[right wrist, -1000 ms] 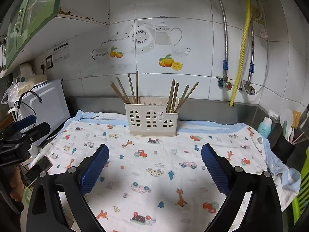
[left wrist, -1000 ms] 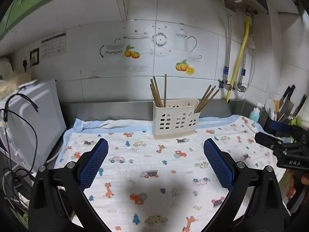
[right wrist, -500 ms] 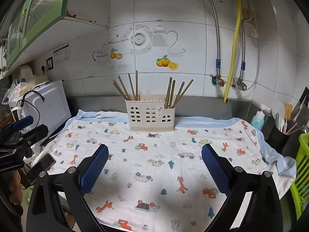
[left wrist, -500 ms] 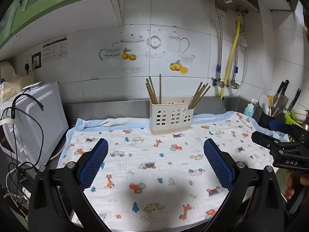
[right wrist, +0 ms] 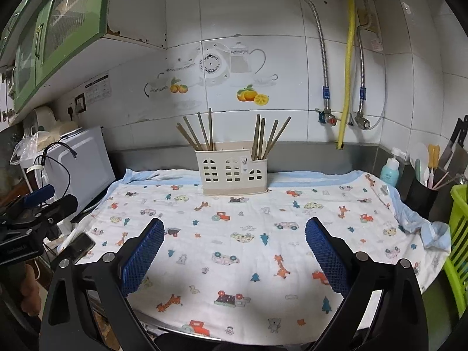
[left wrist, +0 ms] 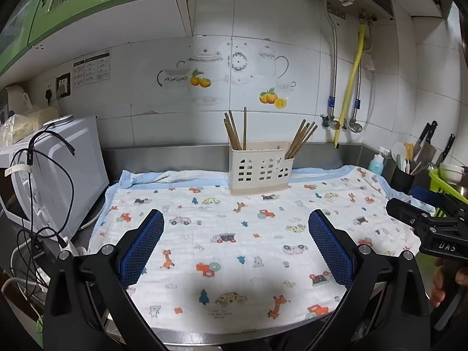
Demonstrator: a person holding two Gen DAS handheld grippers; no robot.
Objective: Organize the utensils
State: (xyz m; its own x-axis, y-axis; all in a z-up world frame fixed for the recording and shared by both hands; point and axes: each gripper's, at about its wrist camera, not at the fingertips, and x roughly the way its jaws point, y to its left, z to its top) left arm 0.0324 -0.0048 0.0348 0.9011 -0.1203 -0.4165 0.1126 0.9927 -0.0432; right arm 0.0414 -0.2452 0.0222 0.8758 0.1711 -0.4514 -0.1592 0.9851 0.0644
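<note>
Wooden chopsticks [left wrist: 235, 130] stand in two bunches at either end of a cream plastic holder [left wrist: 260, 168] at the back of a cartoon-print cloth [left wrist: 234, 234], near the tiled wall. They look light, stiff and smooth — likely best pinched singly, high on the bare shaft. The left gripper [left wrist: 235, 245] and right gripper [right wrist: 234, 247] hover well short of the holder, jaws spread wide, holding nothing.
</note>
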